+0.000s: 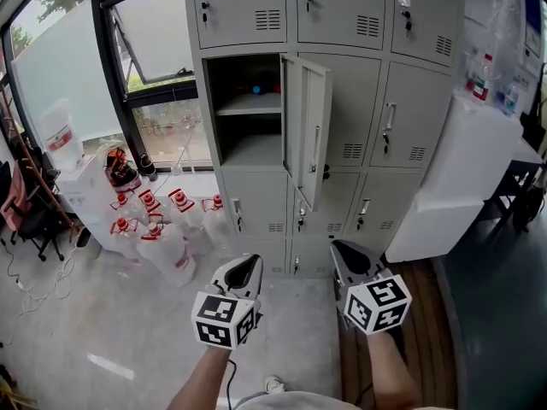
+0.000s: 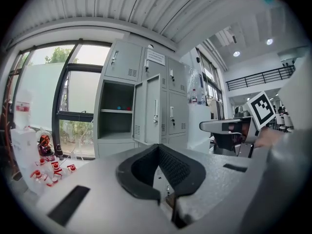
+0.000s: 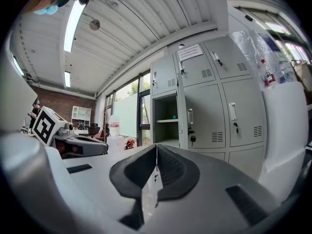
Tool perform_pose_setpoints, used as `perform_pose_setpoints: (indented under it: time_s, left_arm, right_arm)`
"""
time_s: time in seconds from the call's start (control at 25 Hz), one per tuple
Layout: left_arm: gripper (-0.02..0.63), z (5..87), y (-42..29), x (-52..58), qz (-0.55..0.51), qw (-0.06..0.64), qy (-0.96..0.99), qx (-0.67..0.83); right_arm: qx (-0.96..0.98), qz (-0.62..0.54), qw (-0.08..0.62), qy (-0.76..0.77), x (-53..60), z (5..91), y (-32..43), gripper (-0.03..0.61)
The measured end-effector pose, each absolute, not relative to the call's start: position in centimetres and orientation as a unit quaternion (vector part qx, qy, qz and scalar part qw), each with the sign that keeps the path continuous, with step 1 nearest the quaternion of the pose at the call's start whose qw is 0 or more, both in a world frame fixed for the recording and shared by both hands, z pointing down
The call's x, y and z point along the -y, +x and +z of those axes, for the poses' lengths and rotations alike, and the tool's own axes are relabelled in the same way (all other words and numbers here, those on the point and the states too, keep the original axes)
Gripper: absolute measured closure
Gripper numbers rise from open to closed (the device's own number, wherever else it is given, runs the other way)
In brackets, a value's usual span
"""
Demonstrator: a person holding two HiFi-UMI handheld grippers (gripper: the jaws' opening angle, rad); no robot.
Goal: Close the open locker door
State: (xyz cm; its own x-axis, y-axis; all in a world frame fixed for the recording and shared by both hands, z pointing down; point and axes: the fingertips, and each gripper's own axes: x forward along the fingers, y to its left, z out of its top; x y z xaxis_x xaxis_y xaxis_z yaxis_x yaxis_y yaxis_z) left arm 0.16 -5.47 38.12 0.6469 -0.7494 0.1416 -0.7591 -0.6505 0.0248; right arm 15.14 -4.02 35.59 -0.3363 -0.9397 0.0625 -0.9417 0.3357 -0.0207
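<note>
1. Far ahead, in the locker bank's second row, the open door juts toward us, so step closer first.
2. Left gripper and right gripper hover low and near, well apart from it, with jaws pressed together and empty.
3. Press the right tip beside the handle, then push left and away until flush.

Left grey two-jaw handheld gripper: held out in front, roughly level, jaws together, nothing between. Black-and-white marker cube at its near end, bare left forearm behind.
Right grey two-jaw handheld gripper: just to right, tip slightly farther out, level, jaws pressed together, empty. Right marker cube at wrist; right forearm extended.
Grippers apart, roughly parallel.
</note>
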Motion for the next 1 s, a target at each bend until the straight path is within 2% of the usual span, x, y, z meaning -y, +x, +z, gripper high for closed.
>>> perform_pose_setpoints:
  time_s: [0.44,1.0]
  left_arm:
    - [0.607,38.9,-0.5,9.4,0.064,0.044,0.916,0.393]
    - [0.607,38.4,3.3,14.7,0.07,0.032,0.909,0.409]
  right_arm:
    - [0.814,0.009,0.017,0.58,7.9,34.5,13.6,0.572]
    - [0.832,-0.012,0.004,0.555,14.3,33.0,17.2,0.571]
